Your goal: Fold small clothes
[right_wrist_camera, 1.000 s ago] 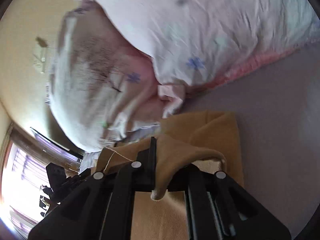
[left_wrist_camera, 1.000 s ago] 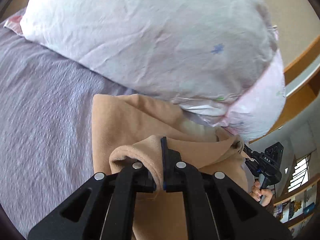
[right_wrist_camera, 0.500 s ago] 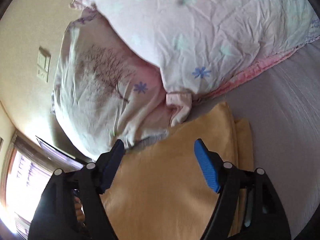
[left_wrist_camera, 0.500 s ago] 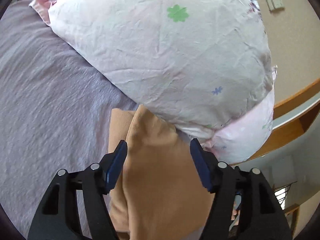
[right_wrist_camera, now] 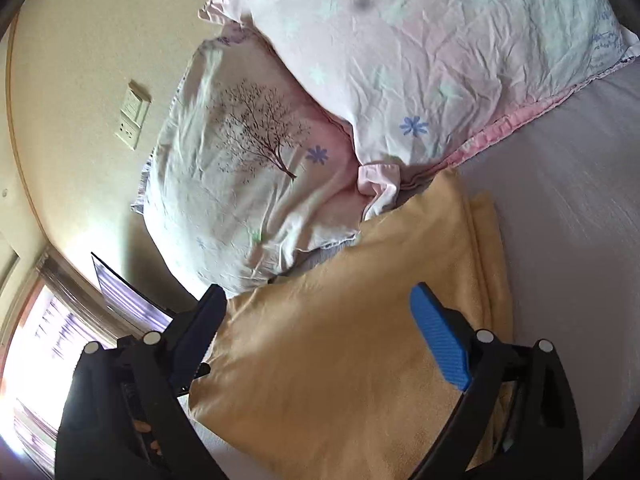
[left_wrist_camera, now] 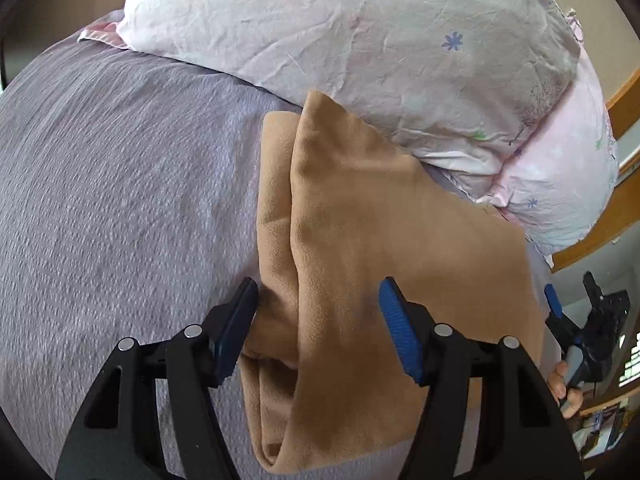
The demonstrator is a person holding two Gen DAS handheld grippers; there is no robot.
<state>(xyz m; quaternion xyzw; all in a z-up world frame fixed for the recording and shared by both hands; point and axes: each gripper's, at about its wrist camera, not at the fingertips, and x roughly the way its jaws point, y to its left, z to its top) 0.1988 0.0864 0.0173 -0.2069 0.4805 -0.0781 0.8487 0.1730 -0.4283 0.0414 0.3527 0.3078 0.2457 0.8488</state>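
One tan garment (left_wrist_camera: 360, 240) lies folded on the bed (left_wrist_camera: 120, 200), a soft, fleecy piece with a short nap, doubled over so that a narrower layer shows along its one long edge and a wider flap covers the rest. Its far corner tucks in against the pillows. The bed's cover is a lavender-grey weave with a fine ribbed texture.

Two pillows are stacked at the head: the upper pillow (right_wrist_camera: 440, 52) is pale pink, creased cotton scattered with small blue and green flowers and edged with a pink frill; the lower pillow (right_wrist_camera: 248, 160) is white-pink and printed with a bare brown tree.

The left gripper (left_wrist_camera: 320, 324) hangs over the garment's near end with its two black, blue-padded fingers (left_wrist_camera: 396, 332) spread wide, gripping nothing; one pad sits at the cloth's folded edge. The right gripper (right_wrist_camera: 320, 340) likewise stands released above the cloth, its fingers (right_wrist_camera: 440, 344) parted with the flat tan surface between them.

On the cream wall behind, one switch plate (right_wrist_camera: 134, 114) is mounted.
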